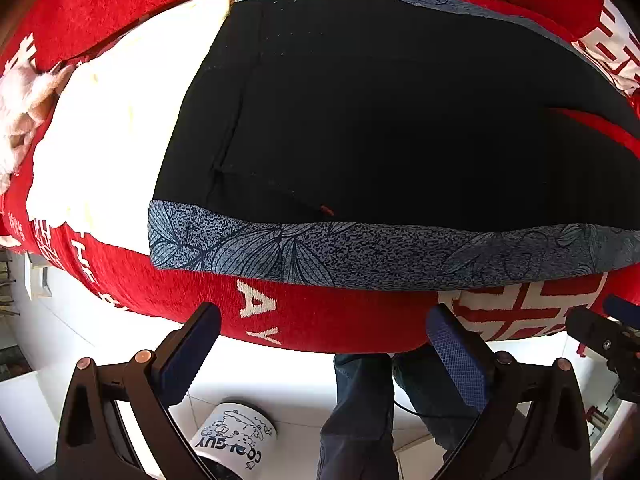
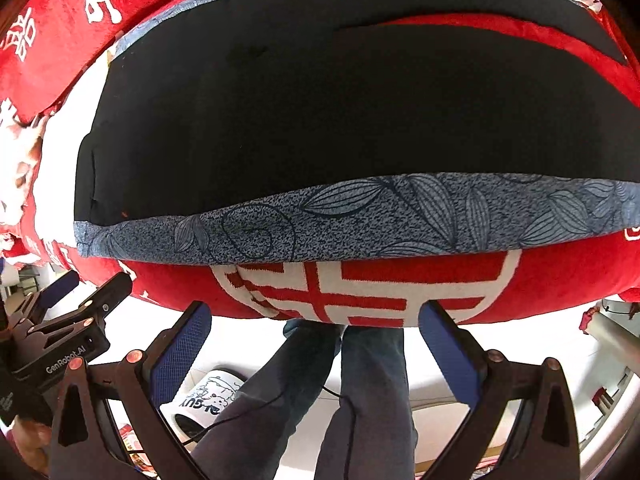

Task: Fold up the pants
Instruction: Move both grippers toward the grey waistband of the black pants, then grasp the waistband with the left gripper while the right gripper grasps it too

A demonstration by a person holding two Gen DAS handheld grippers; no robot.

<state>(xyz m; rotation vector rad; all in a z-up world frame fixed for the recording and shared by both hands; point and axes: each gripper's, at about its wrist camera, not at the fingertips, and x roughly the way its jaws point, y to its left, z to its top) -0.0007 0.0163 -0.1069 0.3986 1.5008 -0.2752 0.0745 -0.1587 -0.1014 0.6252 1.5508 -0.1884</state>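
Black pants point(image 1: 380, 120) lie spread flat on a blue-grey leaf-print cloth point(image 1: 360, 254), waist end at the left. In the right wrist view the pants point(image 2: 340, 120) fill the middle, with the two legs splitting toward the right. My left gripper point(image 1: 324, 320) is open and empty, held off the near edge of the surface, below the cloth. My right gripper point(image 2: 316, 312) is open and empty, also just off the near edge. The left gripper shows in the right wrist view point(image 2: 88, 292) at the left.
A red blanket with white characters point(image 1: 320, 320) covers the surface. A white folded fabric point(image 1: 120, 120) lies left of the pants. A pale plush item point(image 1: 20, 100) sits at the far left. Below are my legs point(image 2: 360, 400), a white bin point(image 1: 236, 436) and white floor.
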